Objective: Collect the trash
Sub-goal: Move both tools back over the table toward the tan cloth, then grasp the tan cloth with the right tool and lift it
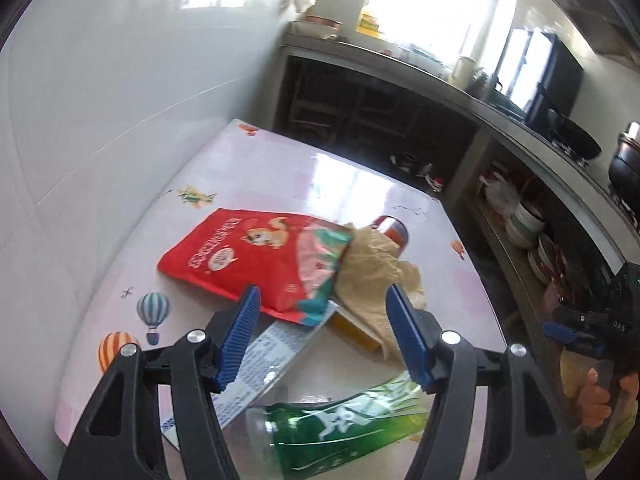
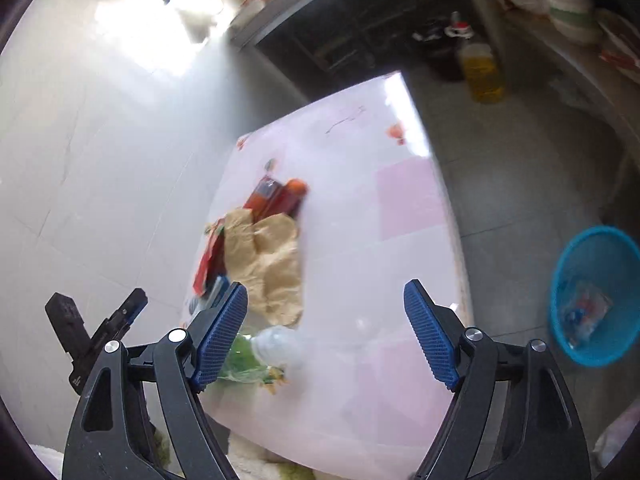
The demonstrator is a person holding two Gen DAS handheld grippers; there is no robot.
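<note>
left gripper wide open, empty, over the heaped red foil snack pouch, crumpled tan paper and green plastic bottle. right gripper also open, empty. risk: overlapping pieces snag and drag off the table; round blue mesh bin sits well apart on the floor.

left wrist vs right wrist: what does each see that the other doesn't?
Left wrist only: the counter with pots, the balloon prints on the table, a yellow box under the pile.

Right wrist only: the blue bin on the floor right of the table with scraps inside, and a jug of yellow oil.

Both: table, red snack bag, crumpled brown paper, green bottle, red can. Left gripper and right gripper are open, empty.
</note>
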